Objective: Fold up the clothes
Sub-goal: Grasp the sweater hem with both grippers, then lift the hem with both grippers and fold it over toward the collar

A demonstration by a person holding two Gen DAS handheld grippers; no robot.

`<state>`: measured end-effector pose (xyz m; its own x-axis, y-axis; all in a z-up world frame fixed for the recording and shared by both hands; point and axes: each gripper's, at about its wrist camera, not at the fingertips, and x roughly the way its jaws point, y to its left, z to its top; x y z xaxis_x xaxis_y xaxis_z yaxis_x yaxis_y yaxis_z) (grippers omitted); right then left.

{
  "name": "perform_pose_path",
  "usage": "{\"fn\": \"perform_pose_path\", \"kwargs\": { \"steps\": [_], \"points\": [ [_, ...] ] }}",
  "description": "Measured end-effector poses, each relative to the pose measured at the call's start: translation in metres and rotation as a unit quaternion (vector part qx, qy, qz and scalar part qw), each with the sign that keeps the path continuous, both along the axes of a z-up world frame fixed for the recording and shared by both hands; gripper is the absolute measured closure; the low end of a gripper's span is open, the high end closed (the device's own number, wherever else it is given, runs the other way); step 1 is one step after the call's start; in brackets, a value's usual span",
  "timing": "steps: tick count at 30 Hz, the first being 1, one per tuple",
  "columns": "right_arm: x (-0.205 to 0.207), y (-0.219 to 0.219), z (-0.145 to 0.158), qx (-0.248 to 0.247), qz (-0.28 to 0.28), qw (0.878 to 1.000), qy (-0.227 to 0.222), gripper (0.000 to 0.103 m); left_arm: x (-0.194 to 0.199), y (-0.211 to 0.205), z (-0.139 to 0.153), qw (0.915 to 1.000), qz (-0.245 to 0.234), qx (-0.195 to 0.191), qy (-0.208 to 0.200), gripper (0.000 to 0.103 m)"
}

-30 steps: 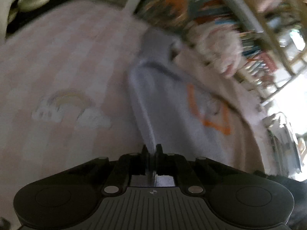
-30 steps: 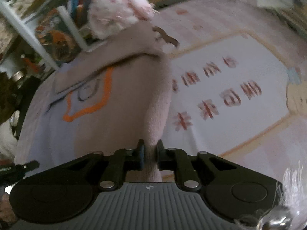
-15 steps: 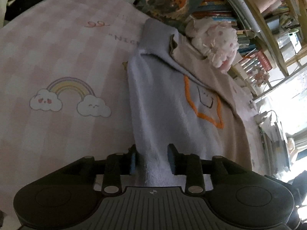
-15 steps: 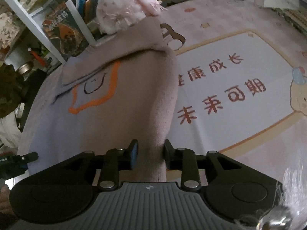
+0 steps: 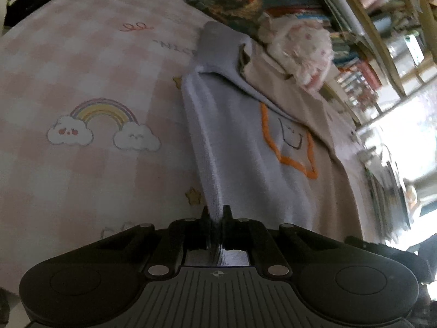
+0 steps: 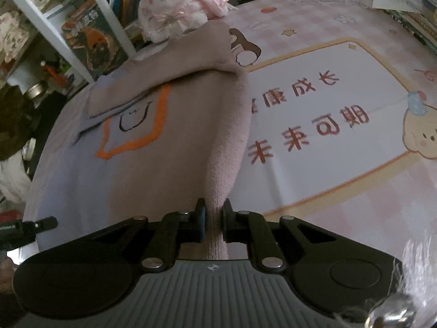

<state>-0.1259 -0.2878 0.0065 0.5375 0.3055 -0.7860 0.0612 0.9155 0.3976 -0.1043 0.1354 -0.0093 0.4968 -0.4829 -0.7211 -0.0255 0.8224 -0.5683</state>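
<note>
A knit sweater (image 5: 245, 150), lavender on one side and beige on the other, lies flat on a pink checked mat (image 5: 82, 82). An orange star outline (image 5: 289, 147) with a small face is on its chest. My left gripper (image 5: 217, 210) is shut on the lavender side edge near the hem. In the right wrist view the sweater (image 6: 177, 150) shows its beige side and the star outline (image 6: 133, 125). My right gripper (image 6: 213, 210) is shut on the beige side edge, which rises in a ridge into the jaws. The folded sleeves lie across the upper chest.
A pink-and-white plush toy (image 5: 297, 46) sits just past the collar, also the plush toy (image 6: 174, 8) in the right view. Bookshelves (image 5: 355, 13) and an upright book (image 6: 92, 43) stand behind it. The mat (image 6: 327, 109) with printed characters spreads to the right of the sweater.
Half a second ago both grippers stood open around the sweater's edges. Both have now shut on the fabric, pinching it into ridges.
</note>
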Motion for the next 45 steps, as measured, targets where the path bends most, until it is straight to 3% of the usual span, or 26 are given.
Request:
{"fn": "perform_pose_path", "kwargs": {
  "steps": [6, 8, 11, 13, 14, 17, 25, 29, 32, 39, 41, 45],
  "points": [
    [-0.010, 0.000, -0.003, 0.001, 0.001, 1.000, 0.016, 0.089, -0.001, -0.003, -0.004, 0.9997, -0.014, -0.007, 0.017, 0.095],
    [-0.008, 0.000, -0.005, 0.004, -0.001, 1.000, 0.019, 0.087, 0.000, -0.004, -0.005, 0.9996, -0.016, -0.007, 0.022, 0.087],
    [-0.009, 0.001, -0.005, 0.005, 0.005, 1.000, 0.019, 0.086, 0.000, -0.004, -0.008, 0.9993, -0.017, -0.015, 0.030, 0.083],
    [-0.010, 0.001, -0.005, 0.007, 0.007, 1.000, 0.021, 0.086, -0.001, -0.003, -0.009, 0.9992, -0.015, -0.022, 0.031, 0.087],
    [-0.011, 0.001, -0.005, 0.007, 0.007, 1.000, 0.023, 0.091, -0.001, -0.002, -0.010, 0.9991, -0.013, -0.022, 0.033, 0.099],
    [-0.014, 0.000, -0.005, 0.006, 0.011, 0.999, 0.031, 0.093, -0.004, -0.002, -0.010, 0.9991, -0.012, -0.016, 0.038, 0.099],
    [-0.041, -0.013, 0.001, 0.034, 0.016, 0.996, 0.083, 0.094, -0.026, -0.004, -0.001, 0.9953, -0.061, -0.047, 0.058, 0.099],
    [-0.051, -0.020, 0.004, 0.075, -0.001, 0.992, 0.098, 0.094, -0.027, 0.002, 0.005, 0.9916, -0.047, -0.112, 0.044, 0.099],
    [-0.046, -0.034, 0.018, 0.154, -0.032, 0.985, 0.068, 0.094, -0.016, 0.008, 0.021, 0.9855, -0.022, -0.168, 0.011, 0.099],
    [-0.002, -0.049, 0.060, 0.258, -0.077, 0.961, -0.057, 0.094, 0.032, 0.011, 0.057, 0.9660, 0.045, -0.243, -0.077, 0.099],
    [0.015, -0.054, 0.066, 0.277, -0.095, 0.953, -0.081, 0.094, 0.045, 0.010, 0.063, 0.9609, 0.067, -0.252, -0.094, 0.099],
    [0.050, -0.059, 0.075, 0.279, -0.116, 0.947, -0.112, 0.094, 0.076, 0.004, 0.071, 0.9602, 0.091, -0.240, -0.110, 0.099]
  ]
}}
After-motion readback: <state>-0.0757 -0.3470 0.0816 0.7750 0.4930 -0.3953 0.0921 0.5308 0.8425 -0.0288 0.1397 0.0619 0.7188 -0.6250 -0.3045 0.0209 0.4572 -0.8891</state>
